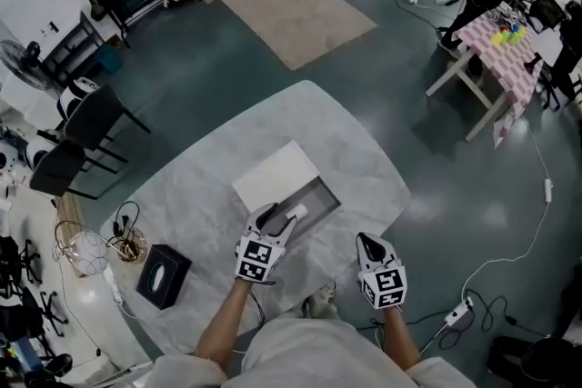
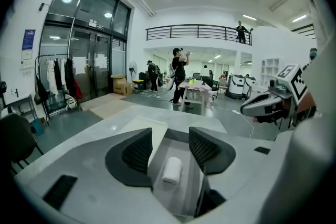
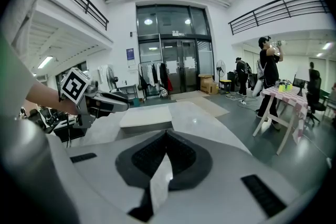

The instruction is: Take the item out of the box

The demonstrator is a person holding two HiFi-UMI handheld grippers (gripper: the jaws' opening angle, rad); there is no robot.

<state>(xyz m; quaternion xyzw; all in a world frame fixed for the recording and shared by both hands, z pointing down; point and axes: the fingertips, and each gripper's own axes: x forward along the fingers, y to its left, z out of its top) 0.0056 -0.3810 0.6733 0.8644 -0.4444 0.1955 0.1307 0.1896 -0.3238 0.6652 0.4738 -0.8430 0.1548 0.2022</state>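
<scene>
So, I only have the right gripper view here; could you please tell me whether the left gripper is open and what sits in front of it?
Observer: The left gripper is open, and a white roll lies in line with the gap between its jaws, not yet gripped.
Operator: Thank you. Is that roll inside the box?
Observer: Yes. The head view shows it lying on its side on the floor of the open grey box, at the end under the left gripper.
Operator: Is anything else in there?
Observer: I see only the roll, though the gripper hides part of the floor.
</scene>
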